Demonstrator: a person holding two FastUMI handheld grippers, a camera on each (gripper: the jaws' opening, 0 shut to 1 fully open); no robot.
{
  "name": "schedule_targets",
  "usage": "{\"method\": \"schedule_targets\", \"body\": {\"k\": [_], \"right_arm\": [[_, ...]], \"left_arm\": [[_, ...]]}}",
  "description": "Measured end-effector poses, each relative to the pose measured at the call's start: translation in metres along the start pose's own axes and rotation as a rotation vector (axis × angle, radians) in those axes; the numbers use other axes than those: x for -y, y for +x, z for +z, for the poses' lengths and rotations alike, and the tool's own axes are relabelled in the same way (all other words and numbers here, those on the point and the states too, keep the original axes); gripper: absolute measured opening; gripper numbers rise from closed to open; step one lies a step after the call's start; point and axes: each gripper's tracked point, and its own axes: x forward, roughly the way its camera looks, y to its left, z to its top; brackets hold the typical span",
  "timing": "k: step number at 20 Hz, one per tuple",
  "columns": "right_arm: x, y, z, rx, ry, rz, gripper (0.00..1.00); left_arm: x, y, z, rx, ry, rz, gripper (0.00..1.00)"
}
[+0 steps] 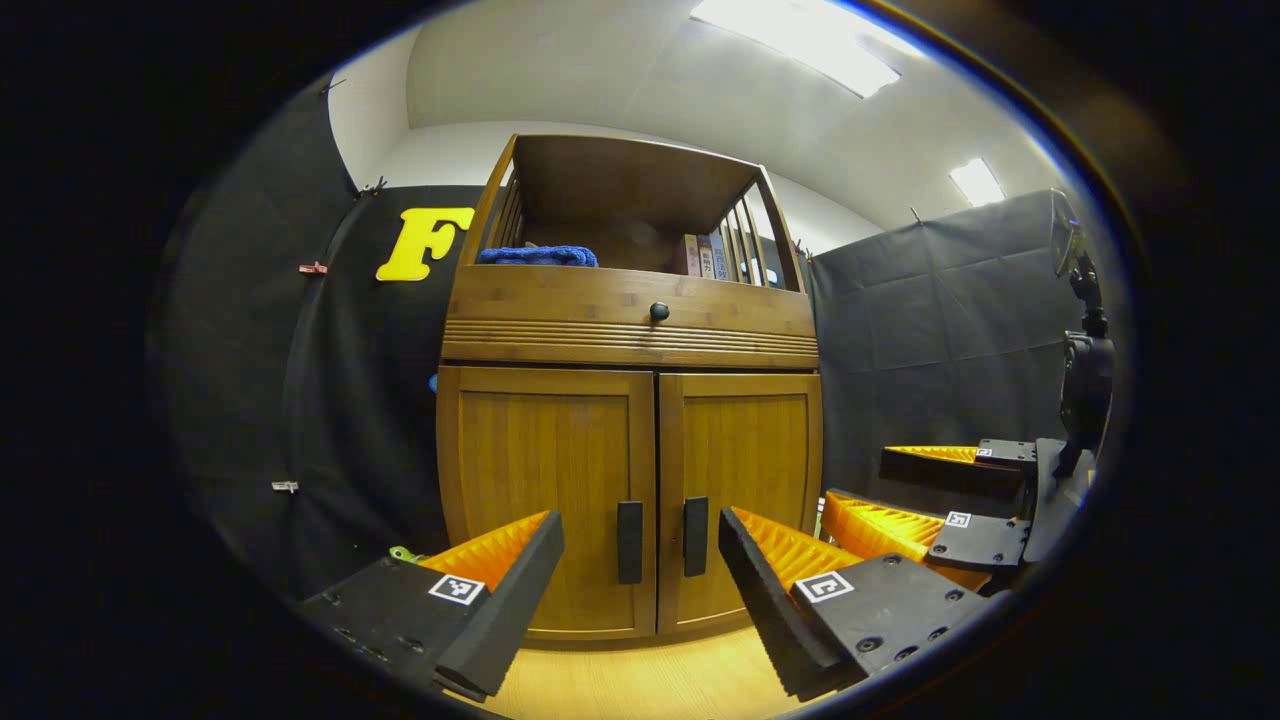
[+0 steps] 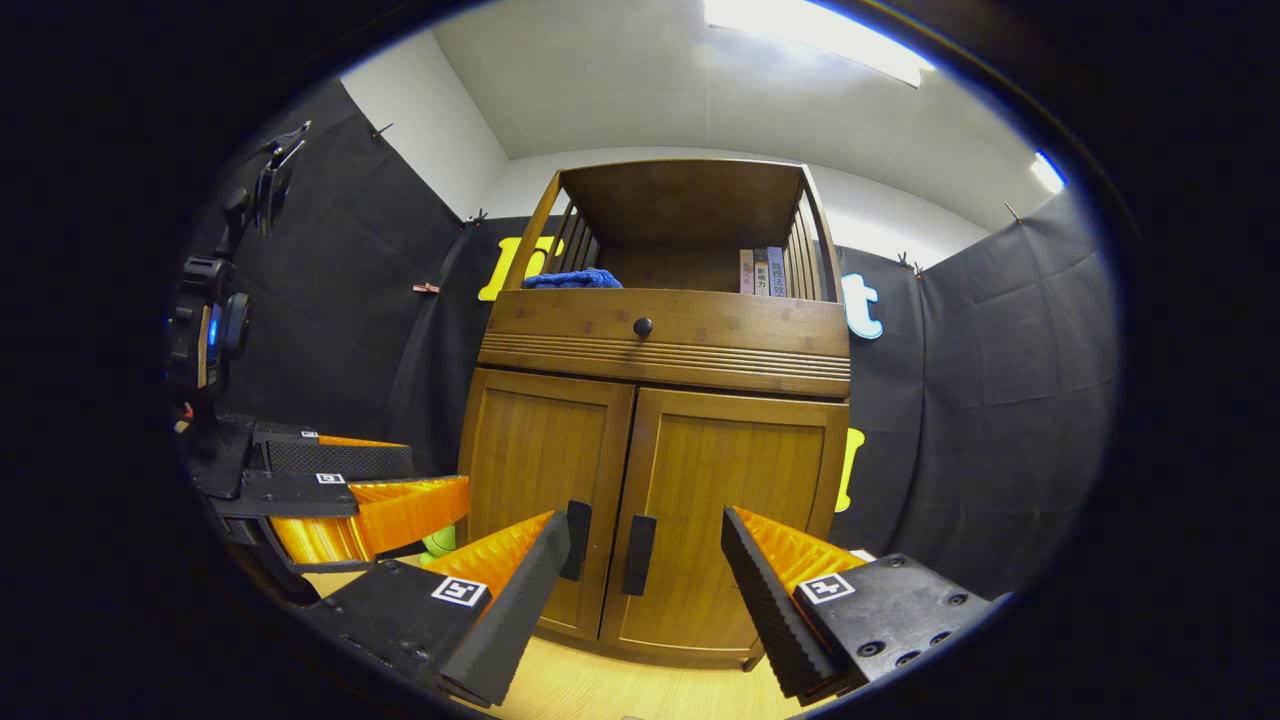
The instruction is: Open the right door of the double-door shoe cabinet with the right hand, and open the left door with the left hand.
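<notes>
both sets of jaws stand spread wide with nothing between them. in the left gripper view the left gripper point(image 1: 640, 590) fills the bottom of the frame, and the shoe cabinet point(image 1: 630, 390) rises in the centre beyond it, apart from the fingertips. through the gap between the fingers show the two dark vertical handles: the left door handle point(image 1: 629, 542) and the right door handle point(image 1: 695, 536), side by side at the seam where the left door point(image 1: 545, 480) meets the right door point(image 1: 745, 470). both doors sit flush and closed. at the lower right of that frame the right gripper point(image 1: 905, 495) hangs just beside the cabinet's right edge, also released.

in the right gripper view the right gripper point(image 2: 645, 590) frames the same seam, the handles point(image 2: 638, 555) lying between its fingers, nearer the left one. the left gripper point(image 2: 420, 490) shows at the lower left. a blue cloth point(image 2: 572, 279) and some books point(image 2: 762, 272) rest on the open upper shelf.
</notes>
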Motion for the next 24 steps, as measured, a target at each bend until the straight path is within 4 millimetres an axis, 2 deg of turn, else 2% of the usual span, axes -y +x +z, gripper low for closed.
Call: {"method": "schedule_targets", "body": {"k": [6,12,17,21,24], "right_arm": [[-0.002,0.018,-0.010,-0.010,0.011,0.005,0.96],[-0.008,0.045,-0.034,-0.046,0.021,0.014,0.97],[-0.013,0.073,-0.058,-0.068,0.037,0.008,0.95],[-0.015,0.104,-0.076,-0.074,0.019,-0.021,0.95],[-0.017,0.131,-0.097,-0.102,0.002,-0.047,0.94]], "left_arm": [[-0.009,0.002,0.001,0.006,-0.001,0.016,0.97],[-0.026,-0.003,-0.001,0.000,0.000,0.054,0.97],[-0.040,-0.013,-0.003,-0.007,0.008,0.071,0.97],[-0.054,-0.020,-0.010,-0.023,0.013,0.079,0.97],[-0.065,-0.027,-0.011,-0.032,0.018,0.103,0.97]]}}
